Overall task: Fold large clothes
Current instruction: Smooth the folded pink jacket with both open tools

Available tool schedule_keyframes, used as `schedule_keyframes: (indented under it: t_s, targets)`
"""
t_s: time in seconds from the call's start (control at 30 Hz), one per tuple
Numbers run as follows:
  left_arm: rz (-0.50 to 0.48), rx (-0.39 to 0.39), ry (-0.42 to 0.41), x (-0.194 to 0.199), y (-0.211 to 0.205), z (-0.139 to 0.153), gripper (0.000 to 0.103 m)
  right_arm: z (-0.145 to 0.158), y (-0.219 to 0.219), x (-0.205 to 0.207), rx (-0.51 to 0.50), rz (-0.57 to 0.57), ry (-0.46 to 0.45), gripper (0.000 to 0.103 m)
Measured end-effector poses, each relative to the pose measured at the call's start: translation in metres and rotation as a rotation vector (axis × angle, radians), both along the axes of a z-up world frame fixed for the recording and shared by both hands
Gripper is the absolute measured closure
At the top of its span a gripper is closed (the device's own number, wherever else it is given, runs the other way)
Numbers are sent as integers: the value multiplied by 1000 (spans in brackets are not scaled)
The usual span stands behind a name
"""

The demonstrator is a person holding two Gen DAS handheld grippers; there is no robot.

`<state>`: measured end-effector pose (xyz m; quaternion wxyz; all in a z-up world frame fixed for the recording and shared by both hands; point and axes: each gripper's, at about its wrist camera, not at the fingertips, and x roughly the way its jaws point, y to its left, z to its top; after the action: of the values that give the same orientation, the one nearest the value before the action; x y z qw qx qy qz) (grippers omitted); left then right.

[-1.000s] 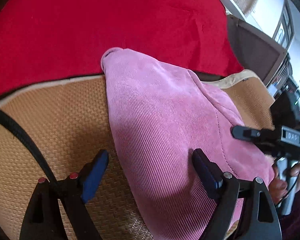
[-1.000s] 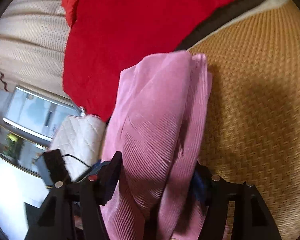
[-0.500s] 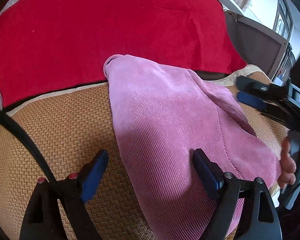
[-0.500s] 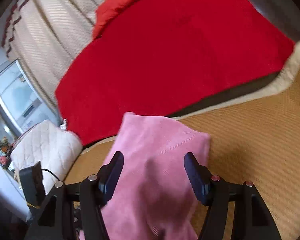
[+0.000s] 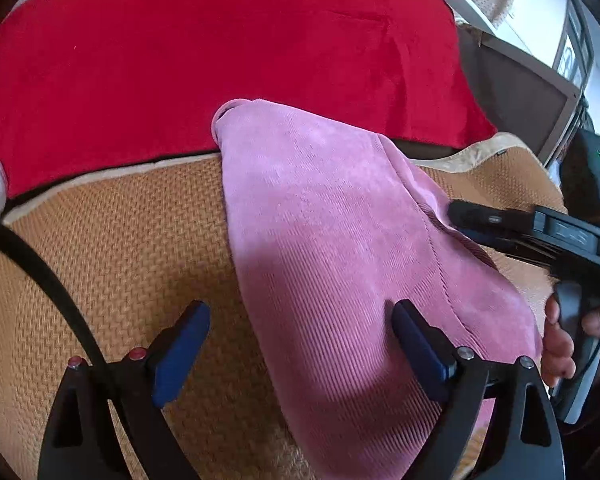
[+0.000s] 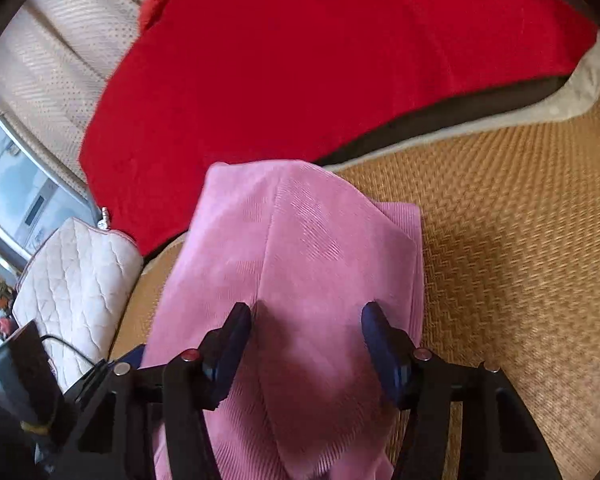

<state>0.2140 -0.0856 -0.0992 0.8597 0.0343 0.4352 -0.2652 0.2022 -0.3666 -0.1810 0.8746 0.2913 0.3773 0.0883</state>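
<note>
Two tools are spread wide, pinching nothing. My left tool (image 5: pixel 296 344) hangs over the folded pink cloth (image 5: pixel 332 248) and woven mat (image 5: pixel 112 240). My right tool (image 6: pixel 306 344) hangs above the cloth's middle. Behind lies a red blanket (image 6: pixel 320 60).

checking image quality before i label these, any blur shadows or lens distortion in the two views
Left wrist view: sharp; a shadow falls across the near half of the pink garment and woven mat, the far half sunlit; fisheye bends the red blanket edge. Right wrist view: softer, with motion blur on the mat and blanket; the open jaws cast a dark shadow on the garment.
</note>
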Motion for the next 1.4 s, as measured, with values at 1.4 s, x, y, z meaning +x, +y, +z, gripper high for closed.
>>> schedule_keyframes:
  t_s: [1.4]
  targets:
    - [-72,46,136,-42,34,-17,3,-19,70,-61,-282,231,120,67]
